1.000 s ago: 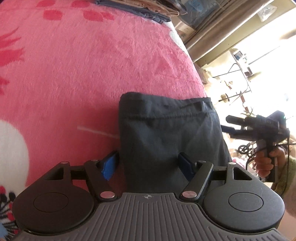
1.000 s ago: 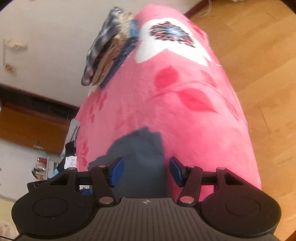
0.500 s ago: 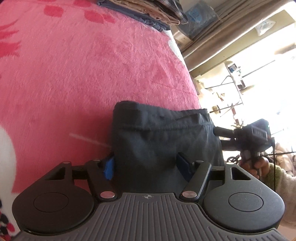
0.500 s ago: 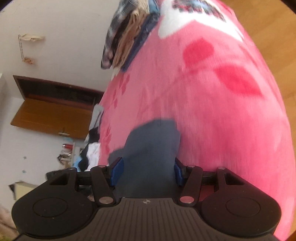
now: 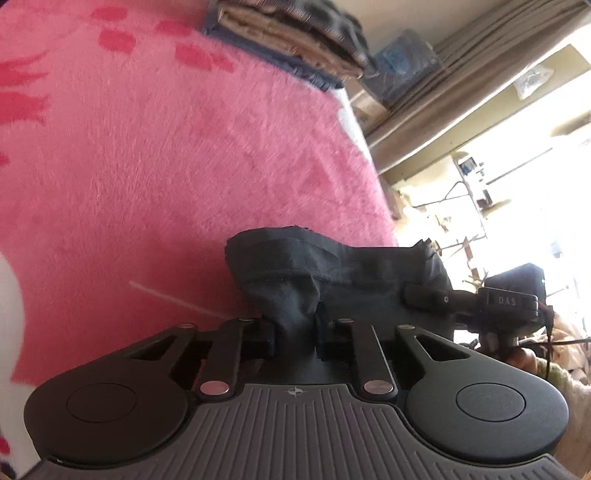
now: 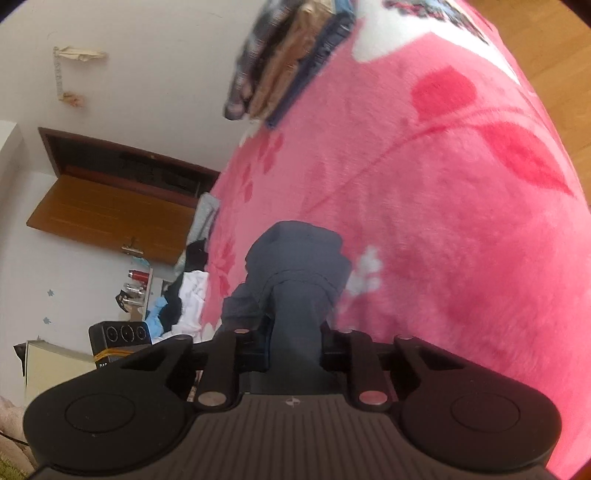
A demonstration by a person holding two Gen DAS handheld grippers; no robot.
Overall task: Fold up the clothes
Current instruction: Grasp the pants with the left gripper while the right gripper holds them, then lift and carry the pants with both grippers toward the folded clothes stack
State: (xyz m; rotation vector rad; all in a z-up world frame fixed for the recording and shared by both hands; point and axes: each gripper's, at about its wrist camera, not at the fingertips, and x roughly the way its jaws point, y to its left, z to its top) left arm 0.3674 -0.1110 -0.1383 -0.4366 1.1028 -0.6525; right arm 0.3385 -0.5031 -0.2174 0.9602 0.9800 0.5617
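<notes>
Left wrist view: the left gripper is closing, pinching the dark folded garment on the pink blanket. The right gripper closes likewise on the garment's other edge.

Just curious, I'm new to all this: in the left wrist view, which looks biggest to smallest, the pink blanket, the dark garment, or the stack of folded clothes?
1. Pink blanket
2. Dark garment
3. Stack of folded clothes

The stack lies farther from the camera, so it may only look smaller than the garment.
</notes>
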